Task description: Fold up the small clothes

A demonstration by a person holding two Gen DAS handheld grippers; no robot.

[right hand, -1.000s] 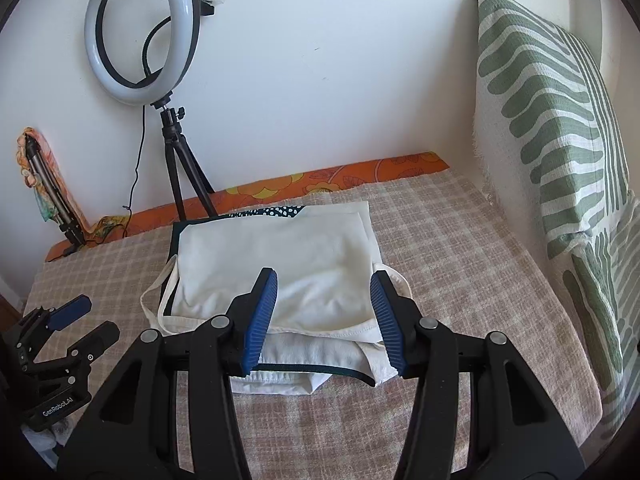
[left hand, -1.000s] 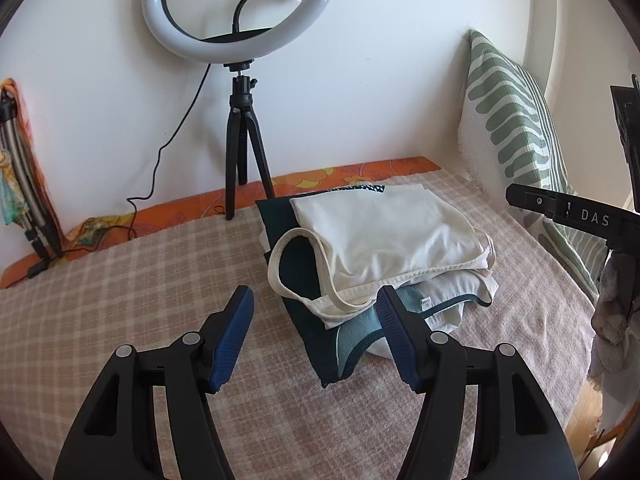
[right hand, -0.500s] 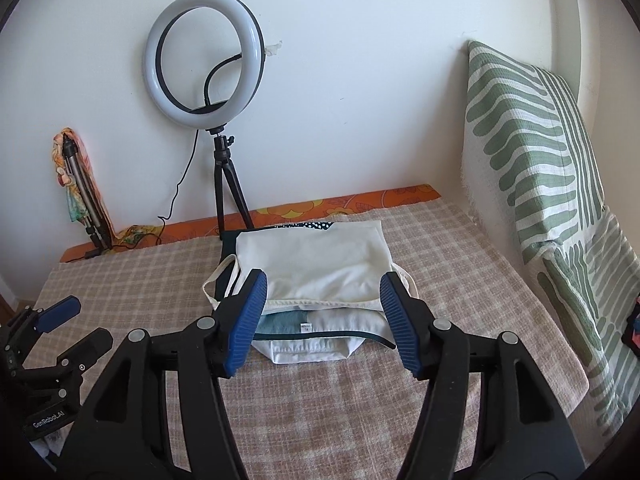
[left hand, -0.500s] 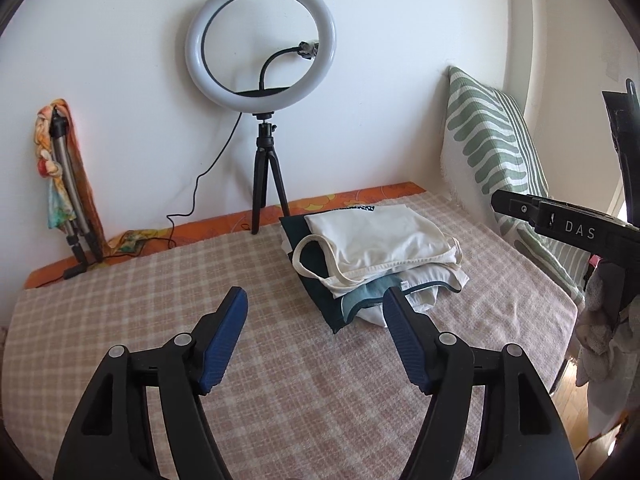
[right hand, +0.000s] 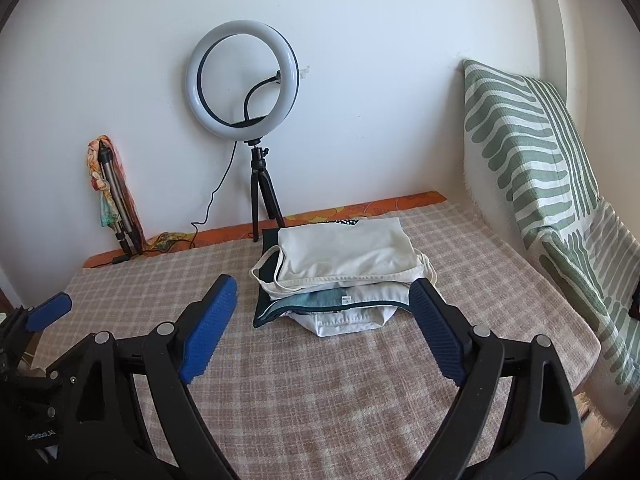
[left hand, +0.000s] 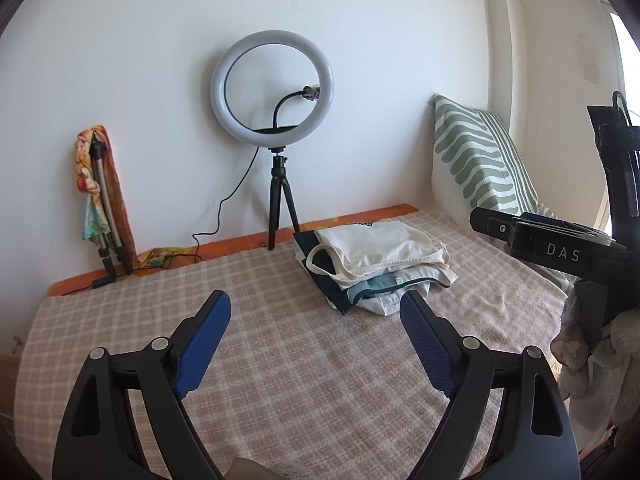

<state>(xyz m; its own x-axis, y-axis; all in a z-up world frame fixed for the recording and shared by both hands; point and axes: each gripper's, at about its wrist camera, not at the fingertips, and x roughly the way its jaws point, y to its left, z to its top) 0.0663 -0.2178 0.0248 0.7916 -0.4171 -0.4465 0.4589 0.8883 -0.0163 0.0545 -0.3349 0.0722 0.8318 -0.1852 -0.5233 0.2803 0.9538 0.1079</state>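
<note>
A stack of folded small clothes (left hand: 376, 260) lies on the checked bed cover (left hand: 280, 360), with a cream top (right hand: 344, 254) uppermost and teal and white pieces under it. My left gripper (left hand: 316, 308) is open and empty, held well back from the stack. My right gripper (right hand: 322, 296) is open and empty, held back in front of the stack. The right gripper also shows at the right edge of the left wrist view (left hand: 560, 248). The left gripper's blue fingertip (right hand: 48, 312) shows at the left edge of the right wrist view.
A ring light on a black tripod (left hand: 276, 128) stands at the wall behind the stack. A folded tripod wrapped in a coloured cloth (left hand: 100, 200) leans at the back left. A green striped cushion (right hand: 540, 160) leans on the right. Grey cloth (left hand: 592, 356) hangs at the right edge.
Both grippers have pulled back and up from the stack of clothes, which now looks smaller and farther away. Both stayed open and empty.
</note>
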